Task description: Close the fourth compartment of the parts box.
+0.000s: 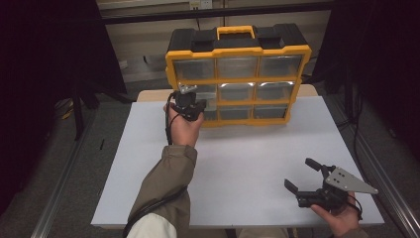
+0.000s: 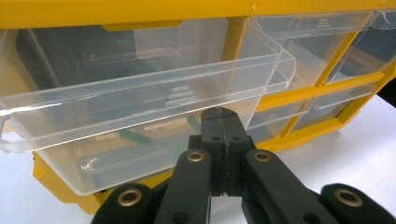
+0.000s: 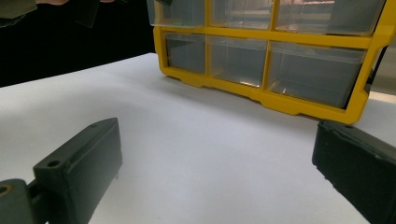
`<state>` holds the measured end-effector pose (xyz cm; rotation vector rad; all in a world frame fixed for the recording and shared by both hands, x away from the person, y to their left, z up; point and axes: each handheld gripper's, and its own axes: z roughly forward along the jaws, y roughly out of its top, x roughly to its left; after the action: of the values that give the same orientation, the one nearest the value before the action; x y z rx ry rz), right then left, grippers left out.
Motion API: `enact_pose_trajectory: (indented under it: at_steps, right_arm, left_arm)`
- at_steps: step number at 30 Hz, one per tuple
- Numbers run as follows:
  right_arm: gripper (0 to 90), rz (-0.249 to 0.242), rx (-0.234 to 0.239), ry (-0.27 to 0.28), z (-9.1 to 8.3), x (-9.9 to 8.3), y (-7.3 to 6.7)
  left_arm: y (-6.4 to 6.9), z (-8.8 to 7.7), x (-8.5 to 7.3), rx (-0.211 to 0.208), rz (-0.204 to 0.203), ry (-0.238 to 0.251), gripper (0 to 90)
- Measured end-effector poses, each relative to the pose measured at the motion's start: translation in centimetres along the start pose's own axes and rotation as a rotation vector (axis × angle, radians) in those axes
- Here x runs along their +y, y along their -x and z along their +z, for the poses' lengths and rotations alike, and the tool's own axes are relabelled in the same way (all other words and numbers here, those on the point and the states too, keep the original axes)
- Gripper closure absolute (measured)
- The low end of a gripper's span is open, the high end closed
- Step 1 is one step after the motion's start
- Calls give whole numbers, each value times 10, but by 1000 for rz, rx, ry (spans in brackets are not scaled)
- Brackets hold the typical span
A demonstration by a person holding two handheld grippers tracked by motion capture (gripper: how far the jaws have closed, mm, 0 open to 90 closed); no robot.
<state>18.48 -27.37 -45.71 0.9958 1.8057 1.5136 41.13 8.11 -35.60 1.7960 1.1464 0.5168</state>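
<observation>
Two tools are ours: the left tool (image 2: 223, 122), jaws pressed together, sits at a pulled-out clear plastic drawer (image 2: 140, 93) in the yellow organiser case (image 1: 237, 74) on the white counter (image 1: 237, 163); the right tool (image 1: 303, 174) rests spread. We judge a hard tug could drag the case forward.

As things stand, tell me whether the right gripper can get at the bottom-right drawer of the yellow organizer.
Probably yes. The right gripper has its jaws open, and bare table lies between it and the bottom-right drawer; the left gripper works at the organizer's left column.
</observation>
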Motion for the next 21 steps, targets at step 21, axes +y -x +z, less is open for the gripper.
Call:
enact_pose_trajectory:
  at_steps: [21]
  right_arm:
    - [15, 3, -3, 1, -1, 0, 0]
  left_arm:
    - [-2, 10, 3, 41, -2, 3, 900]
